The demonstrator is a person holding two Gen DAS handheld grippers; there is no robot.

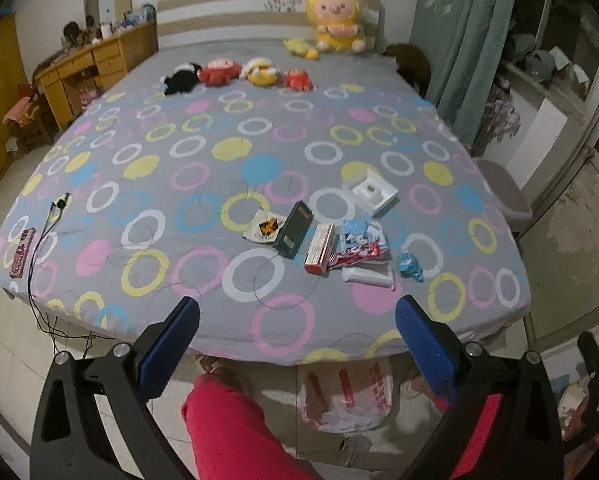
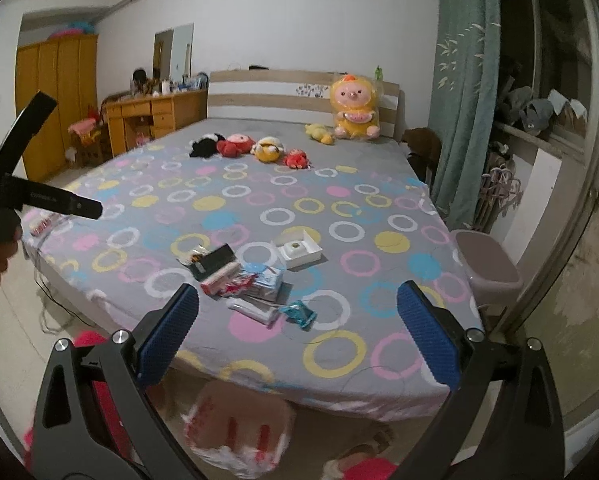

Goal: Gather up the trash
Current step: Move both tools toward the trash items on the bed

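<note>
Trash sits clustered near the foot edge of the bed (image 1: 227, 128), both hand-held grippers, left (image 1: 297, 322) and right (image 2: 297, 322), spread wide and empty: take the blue wrapper (image 2: 298, 314) first with the right, drop into the plastic bag (image 2: 235, 432) on the floor.

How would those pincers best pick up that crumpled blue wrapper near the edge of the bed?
The crumpled blue wrapper lies apart from the other litter, puffed up off the bedspread, so I'd come straight down from above with the right gripper, which is open and nearest. Pinch across its raised, narrower middle; its flat edges likely offer the pads nothing to catch.
</note>
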